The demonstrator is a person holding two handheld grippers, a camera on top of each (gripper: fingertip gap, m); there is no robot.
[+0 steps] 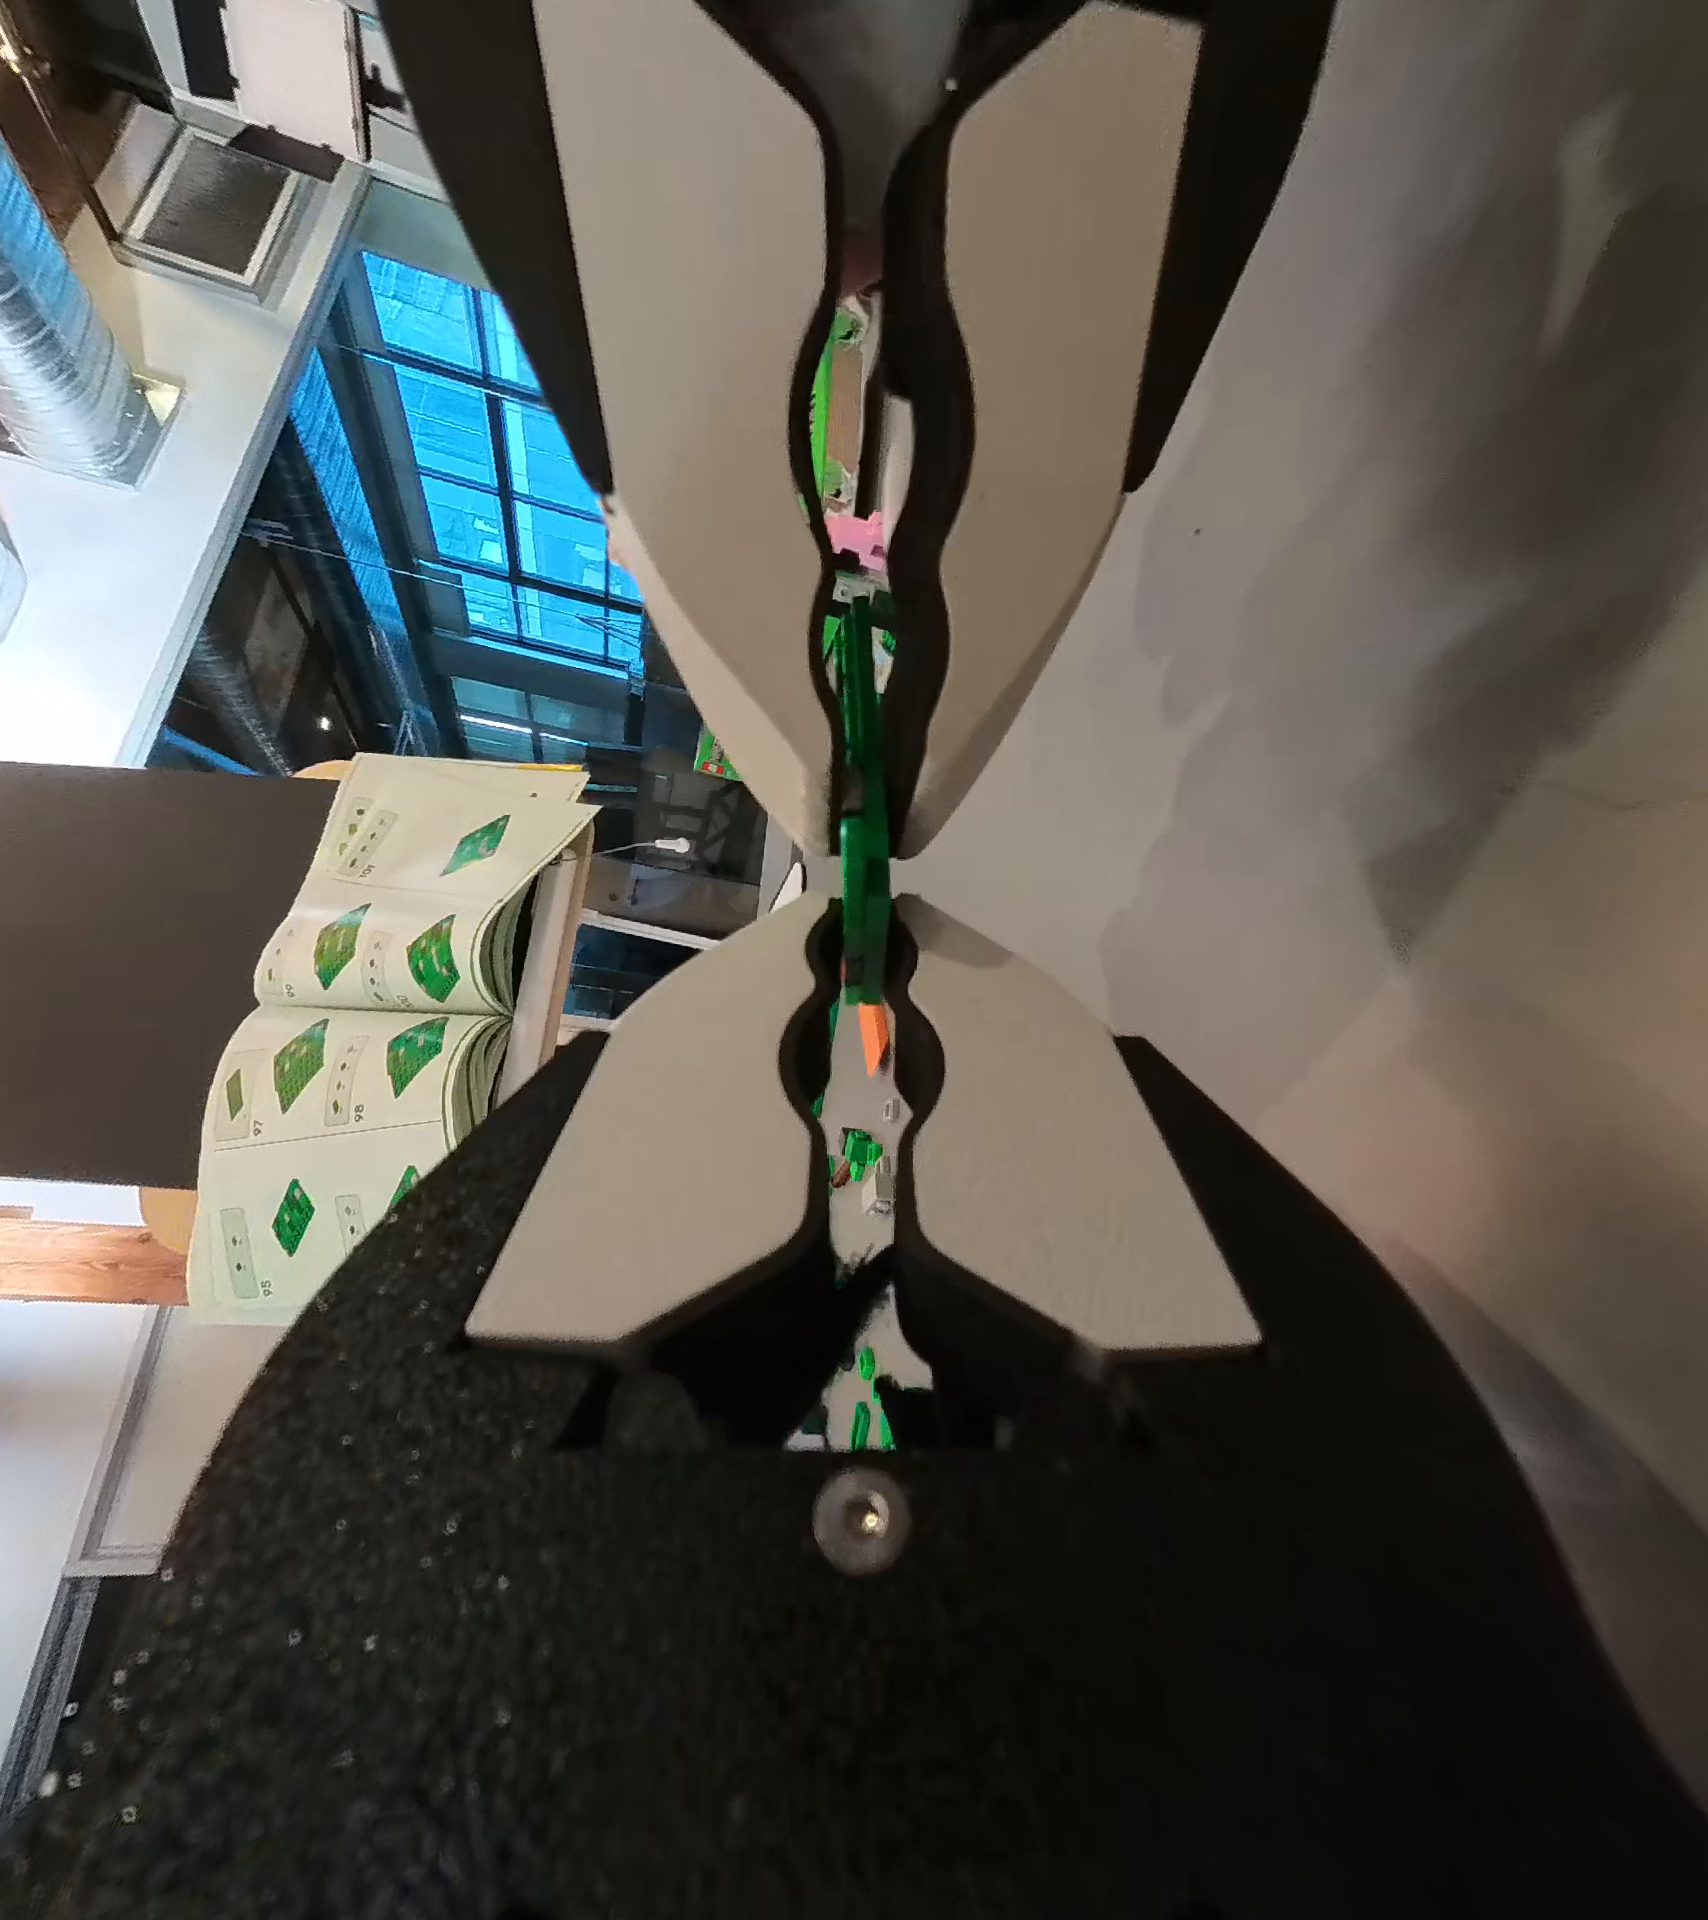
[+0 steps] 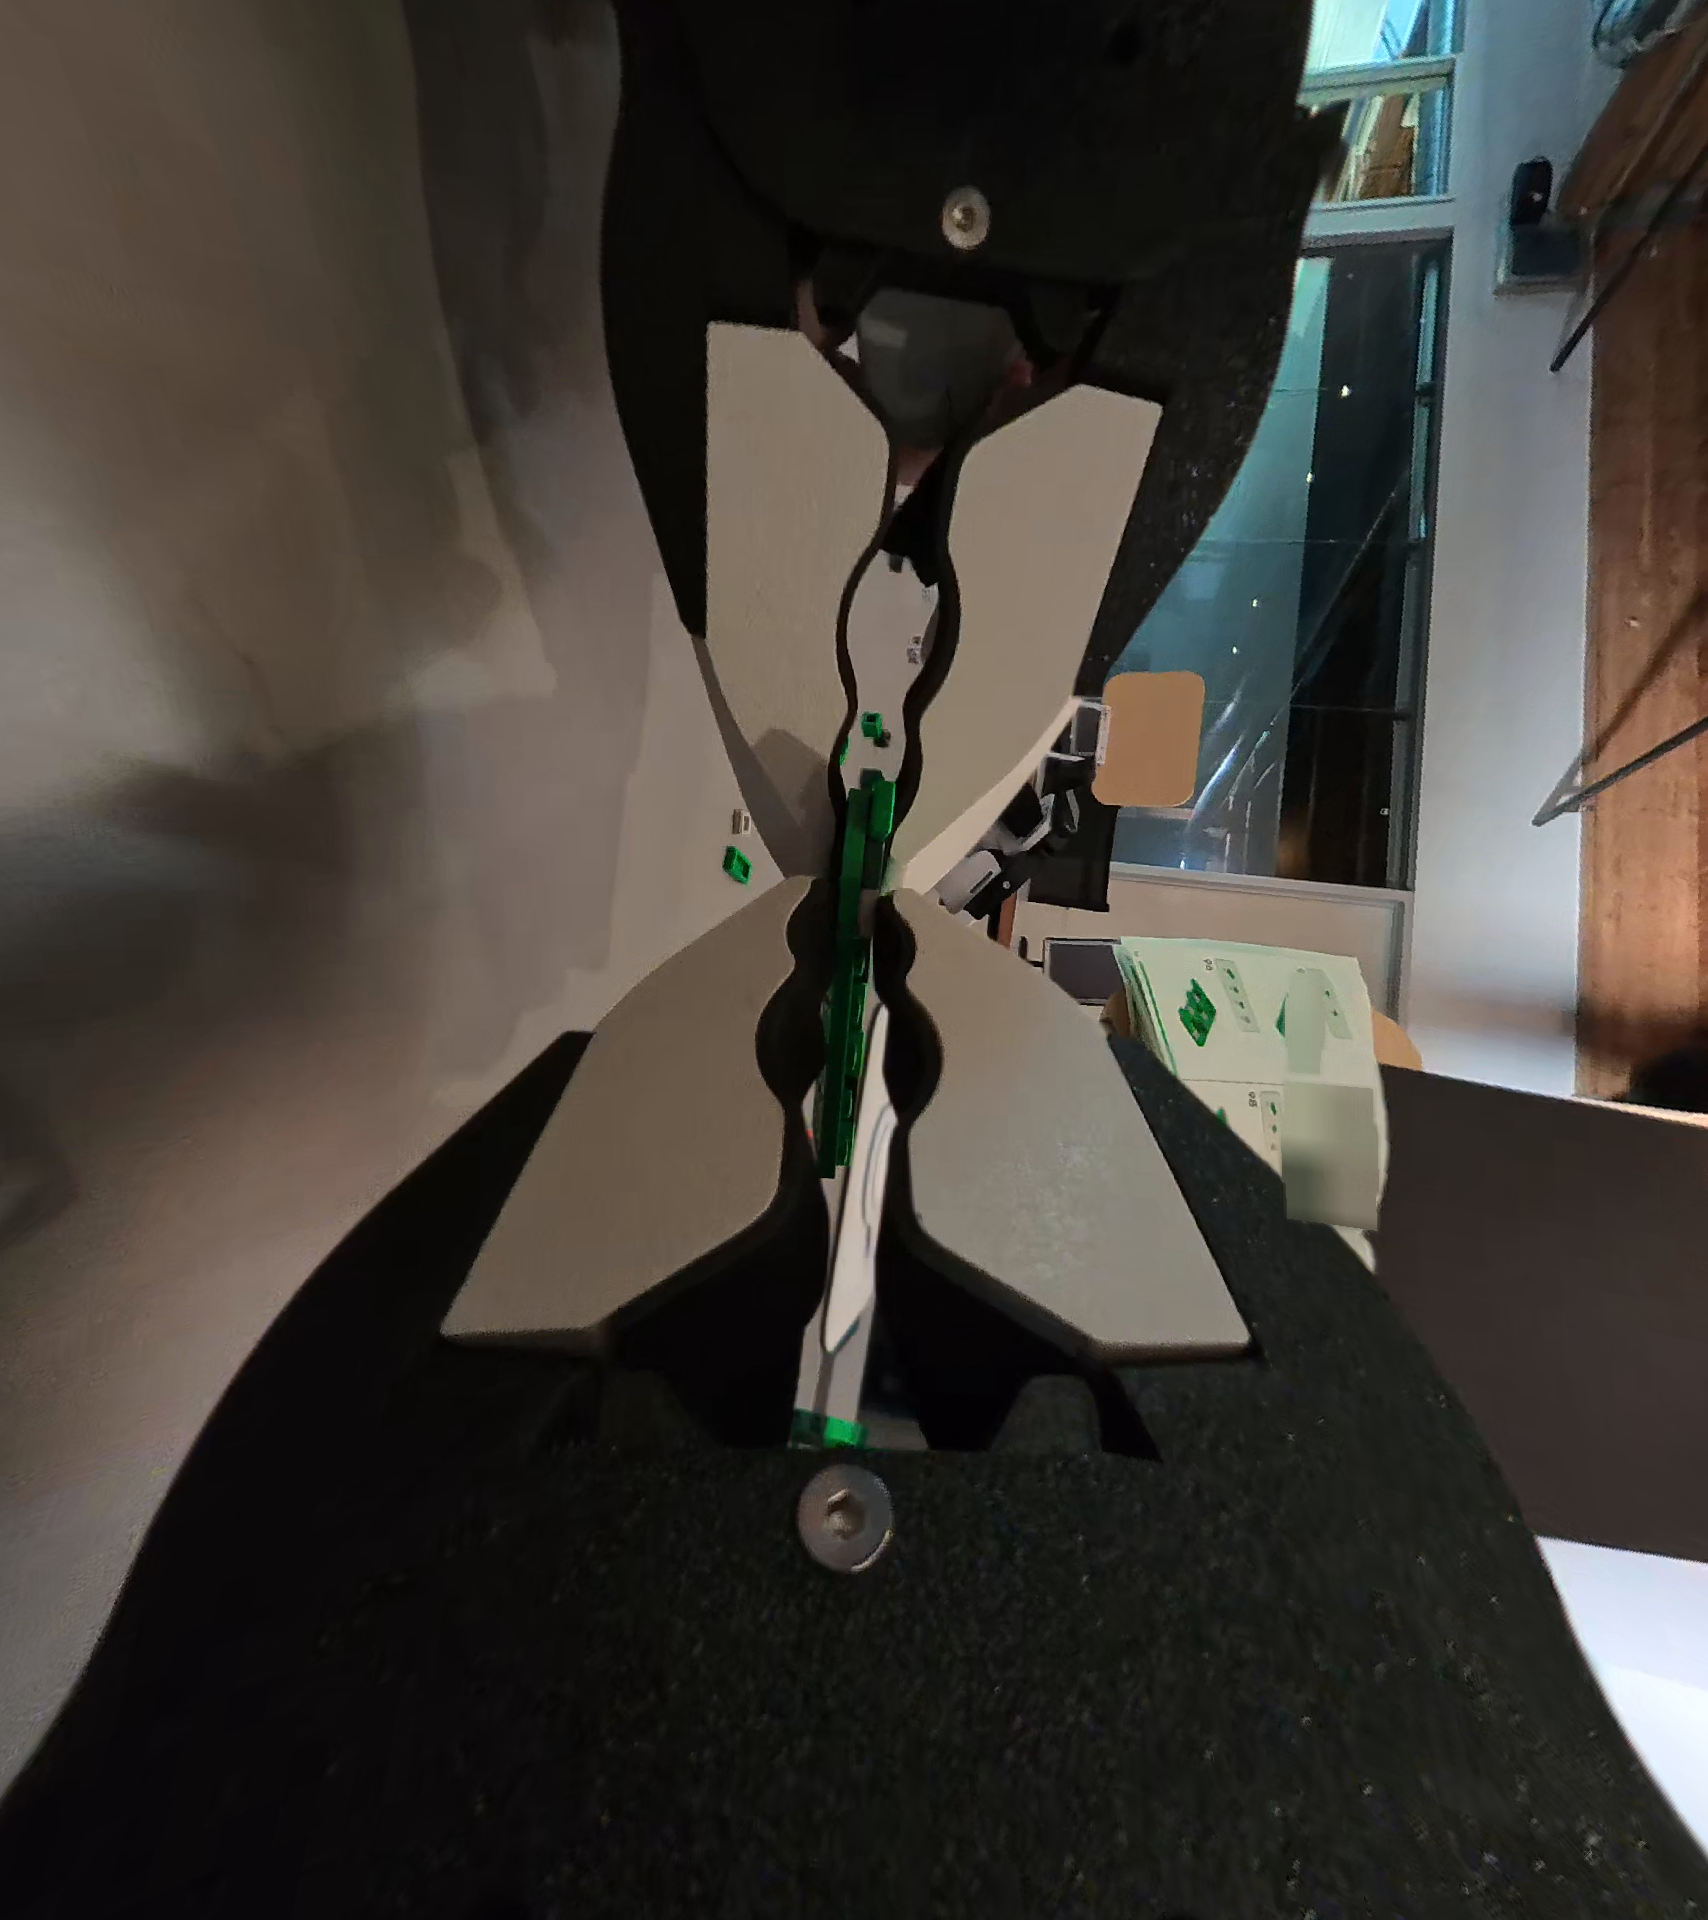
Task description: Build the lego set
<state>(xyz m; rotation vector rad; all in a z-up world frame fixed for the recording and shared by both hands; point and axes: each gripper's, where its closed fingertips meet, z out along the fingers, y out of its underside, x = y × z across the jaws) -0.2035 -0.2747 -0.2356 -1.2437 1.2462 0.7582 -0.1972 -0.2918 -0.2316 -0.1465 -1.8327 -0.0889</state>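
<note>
A green lego plate (image 1: pixel 865 862) is seen edge-on, held between my two grippers, which meet tip to tip. My left gripper (image 1: pixel 860 925) is shut on its near end. The right gripper (image 1: pixel 865 821) comes in from the top of the left wrist view and clamps the far part. In the right wrist view the plate (image 2: pixel 855 997) lies between my right gripper's (image 2: pixel 871 914) shut fingers, and the left gripper (image 2: pixel 876 831) closes on it from above. An orange piece (image 1: pixel 874 1034) and a pink piece (image 1: pixel 855 535) show through the finger gaps.
An open instruction booklet (image 1: pixel 382 1029) leans on a black board (image 1: pixel 102 966); it also shows in the right wrist view (image 2: pixel 1245 1029). Loose green bricks (image 2: pixel 736 862) lie on the white table (image 1: pixel 1452 727). Windows and a wood wall (image 2: pixel 1702 623) stand behind.
</note>
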